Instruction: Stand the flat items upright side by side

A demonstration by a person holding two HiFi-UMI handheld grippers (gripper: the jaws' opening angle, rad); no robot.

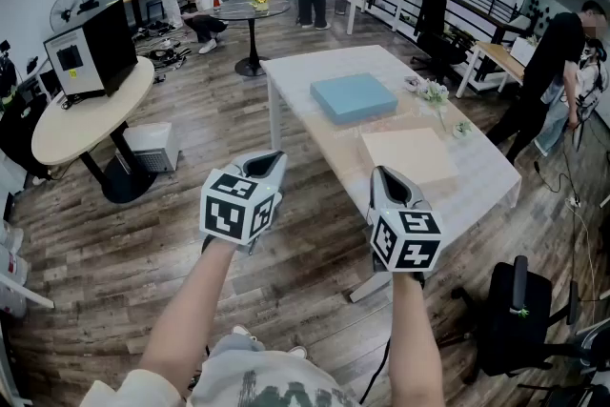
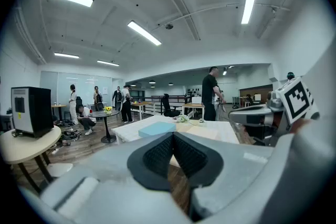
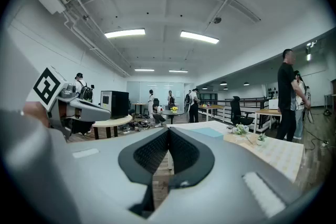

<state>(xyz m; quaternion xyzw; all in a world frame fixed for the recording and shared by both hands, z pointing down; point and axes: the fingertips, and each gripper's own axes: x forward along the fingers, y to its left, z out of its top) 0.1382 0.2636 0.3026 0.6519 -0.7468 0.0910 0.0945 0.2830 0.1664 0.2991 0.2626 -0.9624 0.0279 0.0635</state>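
Left hand-held gripper (image 1: 267,157) and right hand-held gripper (image 1: 381,174), each with jaws pressed together on nothing, are held over the wood floor (image 1: 143,243) near a tabletop (image 1: 295,71). There a blue slab (image 1: 353,97) and a beige slab (image 1: 408,155) lie flat, near each other.

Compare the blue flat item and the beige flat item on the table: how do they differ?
Colour: the blue item is light blue, the beige item pale tan. Thickness: the blue item shows a clear side face; the beige item looks thinner. Place: the blue item lies farther from the person, the beige item nearer. Both lie flat on the table, apart, not upright.
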